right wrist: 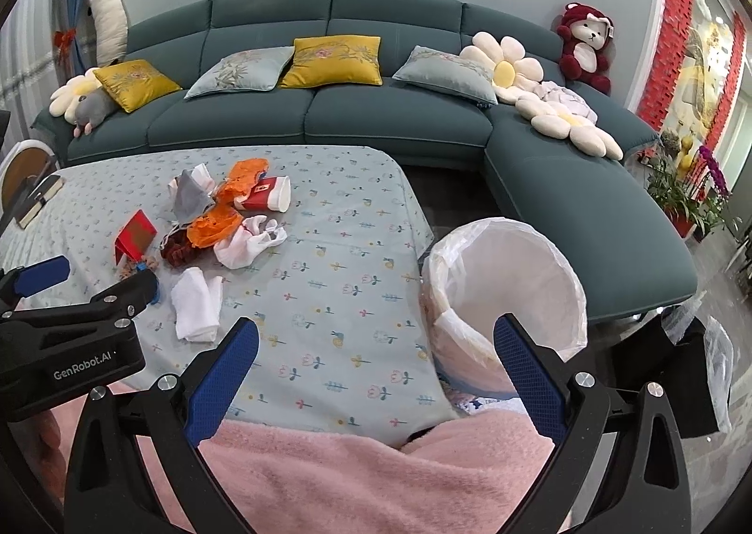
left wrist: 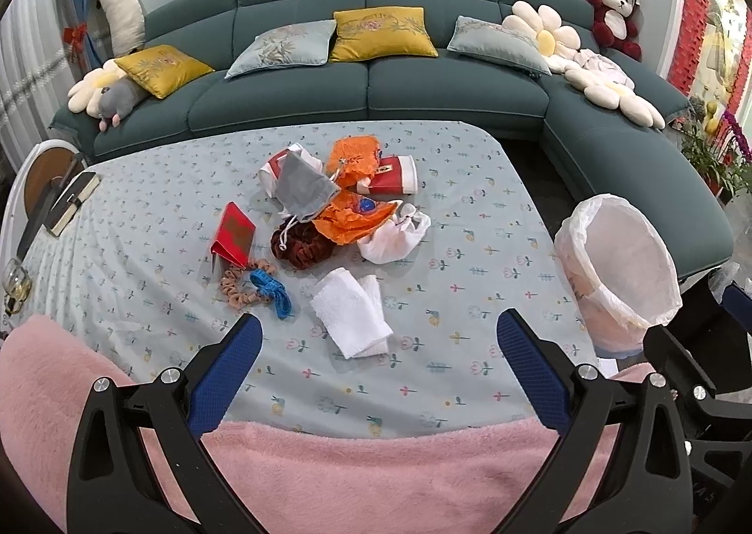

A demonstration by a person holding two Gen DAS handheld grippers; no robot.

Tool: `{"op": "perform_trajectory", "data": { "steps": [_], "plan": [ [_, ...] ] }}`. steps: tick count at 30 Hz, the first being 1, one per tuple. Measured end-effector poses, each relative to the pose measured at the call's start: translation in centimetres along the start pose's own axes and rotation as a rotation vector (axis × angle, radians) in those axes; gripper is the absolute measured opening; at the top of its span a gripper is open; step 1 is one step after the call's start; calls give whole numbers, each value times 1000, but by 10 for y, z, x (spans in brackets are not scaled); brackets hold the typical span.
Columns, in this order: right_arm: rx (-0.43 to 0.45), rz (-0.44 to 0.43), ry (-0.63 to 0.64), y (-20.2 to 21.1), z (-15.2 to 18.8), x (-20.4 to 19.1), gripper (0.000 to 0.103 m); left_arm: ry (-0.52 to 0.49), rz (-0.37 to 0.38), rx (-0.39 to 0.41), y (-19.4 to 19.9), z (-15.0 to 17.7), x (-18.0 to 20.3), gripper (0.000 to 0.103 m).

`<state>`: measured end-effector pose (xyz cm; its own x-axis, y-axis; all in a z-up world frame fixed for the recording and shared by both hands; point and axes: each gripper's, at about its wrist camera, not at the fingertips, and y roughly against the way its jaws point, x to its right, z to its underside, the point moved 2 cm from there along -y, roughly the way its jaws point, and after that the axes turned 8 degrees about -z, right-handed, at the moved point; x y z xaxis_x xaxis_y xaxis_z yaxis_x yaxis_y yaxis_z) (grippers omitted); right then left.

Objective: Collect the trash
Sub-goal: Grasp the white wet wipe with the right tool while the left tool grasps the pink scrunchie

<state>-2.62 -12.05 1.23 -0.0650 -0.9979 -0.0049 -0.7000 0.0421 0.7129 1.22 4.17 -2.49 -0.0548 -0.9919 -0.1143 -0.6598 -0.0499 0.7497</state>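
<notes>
Your left gripper (left wrist: 378, 336) spread wide, empty, above pink fleece (left wrist: 376, 477); "GenRobot.AI" readable on its body in right wrist view. Your right gripper (right wrist: 376, 341) likewise spread, empty. White cloth (left wrist: 350, 318) just ahead on tabletop (left wrist: 470, 214). Bin (right wrist: 505, 303) with clear liner at tabletop's right edge. Farther: trash pile, red cup (left wrist: 392, 176), its label unreadable.
</notes>
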Motion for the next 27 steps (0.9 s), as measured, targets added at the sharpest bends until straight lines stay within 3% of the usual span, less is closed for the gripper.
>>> {"op": "perform_trajectory", "data": {
  "steps": [15,27],
  "plan": [
    [-59,-83,19,-50,-4,-65,96,87,-80,-86,-71,8,-96,96],
    [-199,-204,17,-141,4,-130,96,117,-90,-189,-147,9,-138,95]
  ]
}}
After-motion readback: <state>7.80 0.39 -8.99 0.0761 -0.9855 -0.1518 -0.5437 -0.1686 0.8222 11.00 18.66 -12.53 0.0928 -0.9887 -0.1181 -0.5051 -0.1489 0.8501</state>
